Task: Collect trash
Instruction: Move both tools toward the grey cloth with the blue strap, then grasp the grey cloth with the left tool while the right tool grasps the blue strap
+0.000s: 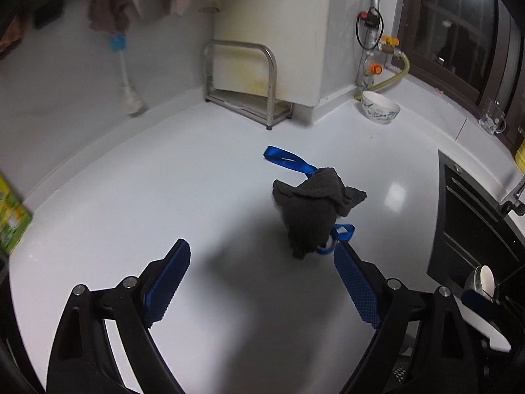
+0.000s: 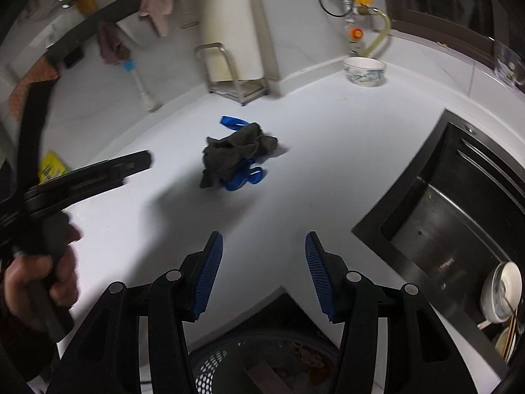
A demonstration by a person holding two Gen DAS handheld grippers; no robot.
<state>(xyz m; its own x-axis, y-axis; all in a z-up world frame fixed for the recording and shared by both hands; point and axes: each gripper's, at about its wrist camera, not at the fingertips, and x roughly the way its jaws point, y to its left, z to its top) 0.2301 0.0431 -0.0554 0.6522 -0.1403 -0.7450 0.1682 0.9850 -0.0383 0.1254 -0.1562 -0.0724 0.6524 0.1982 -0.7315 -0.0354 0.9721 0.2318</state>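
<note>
One dark grey cloth, crumpled, on the bench. One blue ribbon tangled under it. One patterned bowl. One metal rack. One long-handled brush. Two hanging towels. One glass mug. One sink. One mesh bin. Two claws.

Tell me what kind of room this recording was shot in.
Most likely a home kitchen: a white countertop with a dark sunken sink holding dishes, a patterned bowl by the wall, and a gas valve with hose beside the window.
</note>
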